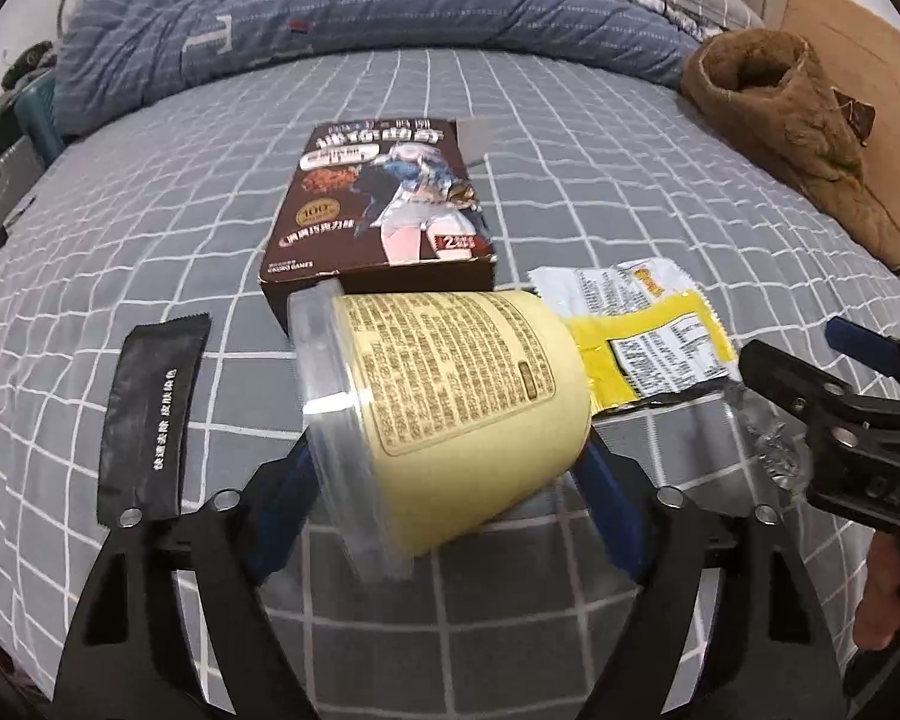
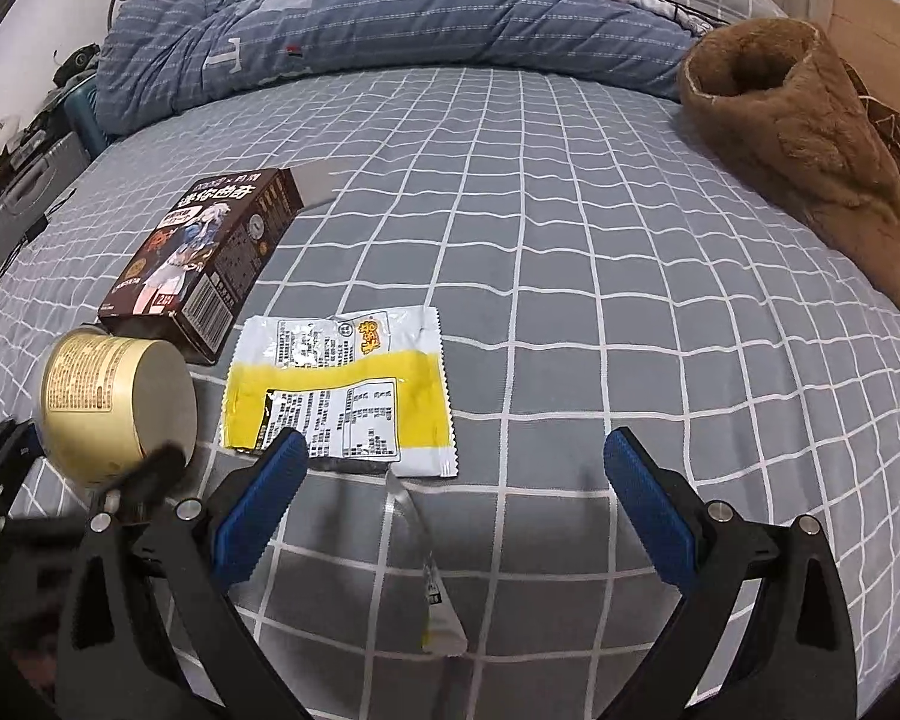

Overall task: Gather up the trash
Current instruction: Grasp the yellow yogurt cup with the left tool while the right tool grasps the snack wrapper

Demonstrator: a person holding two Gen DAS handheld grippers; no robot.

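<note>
checked bed sheet (image 2: 570, 276), yellow cup (image 1: 450, 414) in left claw (image 1: 450, 480)

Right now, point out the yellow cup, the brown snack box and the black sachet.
yellow cup (image 1: 450, 396): left wrist view, on its printed label, between the left claw's fingers.
brown snack box (image 1: 384, 198): left wrist view, on its top face.
black sachet (image 1: 150, 408): left wrist view, on its middle.

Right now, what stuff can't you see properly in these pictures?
- Left wrist view: the yellow cup hides the brown box's near edge and part of the yellow-white wrapper.
- Whether the cup holds anything: not visible in either view.
- Right wrist view: the left gripper is blurred and cut off by the frame edge.
- Print on the black sachet: too small to read.
</note>
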